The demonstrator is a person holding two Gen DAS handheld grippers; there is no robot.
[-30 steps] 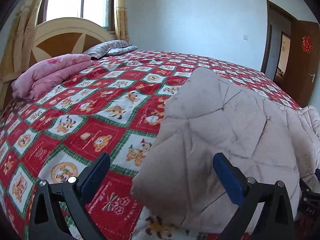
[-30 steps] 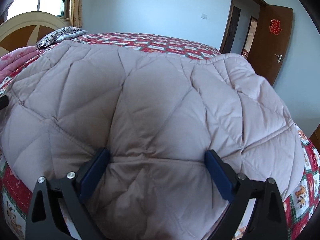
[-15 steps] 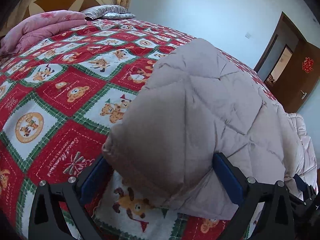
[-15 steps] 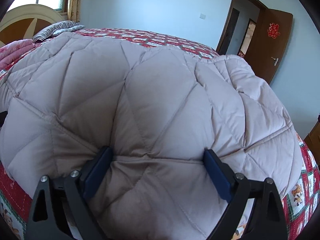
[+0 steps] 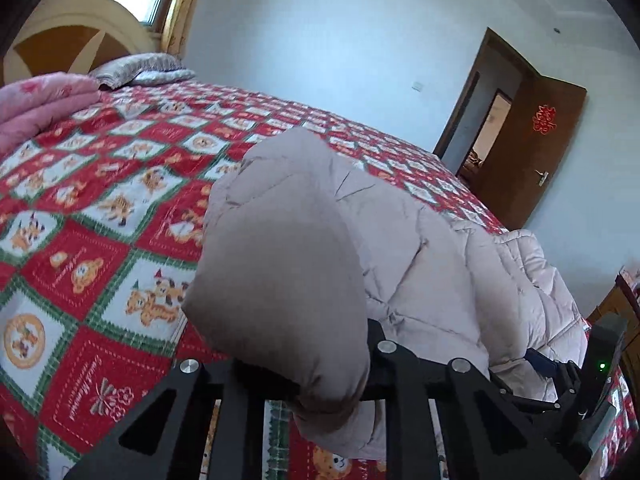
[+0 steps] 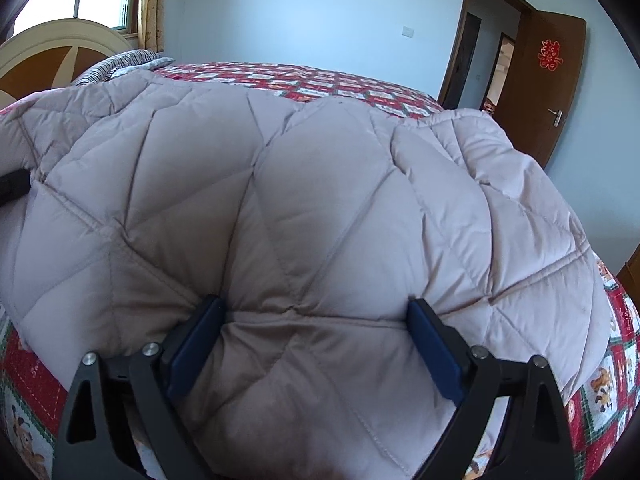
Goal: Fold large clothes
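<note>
A big beige quilted coat (image 5: 400,248) lies on the bed over a red bear-patterned cover (image 5: 100,200). My left gripper (image 5: 308,364) is closing its jaws on the coat's near left corner. The puffy fabric bulges up between its black fingers and hides the pads, and the corner is lifted off the cover. In the right wrist view the coat (image 6: 320,200) fills most of the frame. My right gripper (image 6: 316,344) stands wide open, with a thick fold of the coat's near edge between its blue pads (image 6: 196,344).
A folded pink blanket (image 5: 36,104) and a striped pillow (image 5: 140,68) lie by the wooden headboard (image 5: 60,36) at the far left. A brown door (image 5: 536,152) stands open at the right. Wooden furniture (image 5: 624,300) stands by the bed's right side.
The left jaws went from wide open around the coat's corner to closed on it, and the left gripper tilted up, raising the corner. The right gripper kept still.
</note>
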